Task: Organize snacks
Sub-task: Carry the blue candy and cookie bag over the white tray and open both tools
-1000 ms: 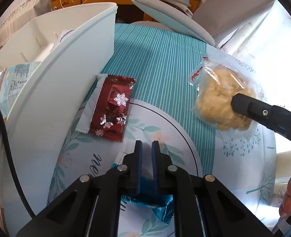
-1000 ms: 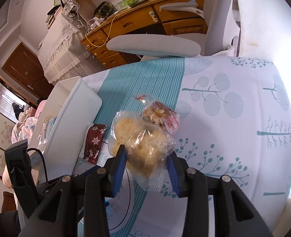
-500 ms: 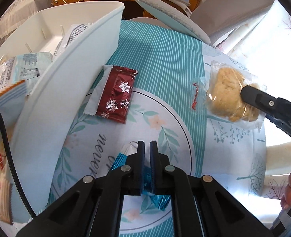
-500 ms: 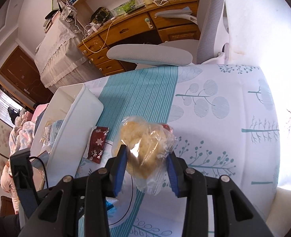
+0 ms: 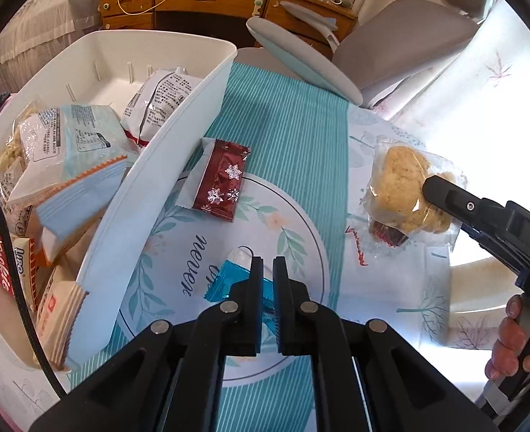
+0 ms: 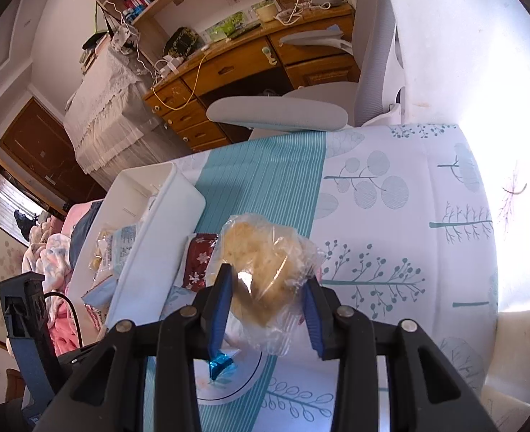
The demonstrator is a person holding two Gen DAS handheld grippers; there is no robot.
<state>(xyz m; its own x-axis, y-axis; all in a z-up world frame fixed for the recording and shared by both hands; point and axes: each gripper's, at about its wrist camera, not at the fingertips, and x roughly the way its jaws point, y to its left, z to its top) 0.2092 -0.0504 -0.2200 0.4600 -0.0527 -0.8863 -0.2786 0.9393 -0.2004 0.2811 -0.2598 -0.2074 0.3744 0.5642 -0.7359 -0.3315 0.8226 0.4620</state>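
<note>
1. Left wrist view: the left tongs [image 5: 268,277] are nearly closed on the blue packet [image 5: 234,277], which lies on the tabletop [image 5: 293,136] just beside the white bin [image 5: 164,165]. Whether the pads truly pinch the foil or only straddle it is hard to tell (the packet's near end is hidden under the fingers). If the grip holds, a clean lift should clear the bin's rim before swinging over the snacks already inside. The red snowflake packet [image 5: 223,183] lies loose against the bin wall, not yet binned.

2. Right wrist view: the right tongs [image 6: 266,291] grip the bagged cookie [image 6: 261,270], held above the tabletop. The wrapper is slippery and the cookie crumbly, so light, steady pressure seems wise. A second small snack under the cookie (seen from the left wrist) is hidden here, so whether it is caught in the grip is unclear.
</note>
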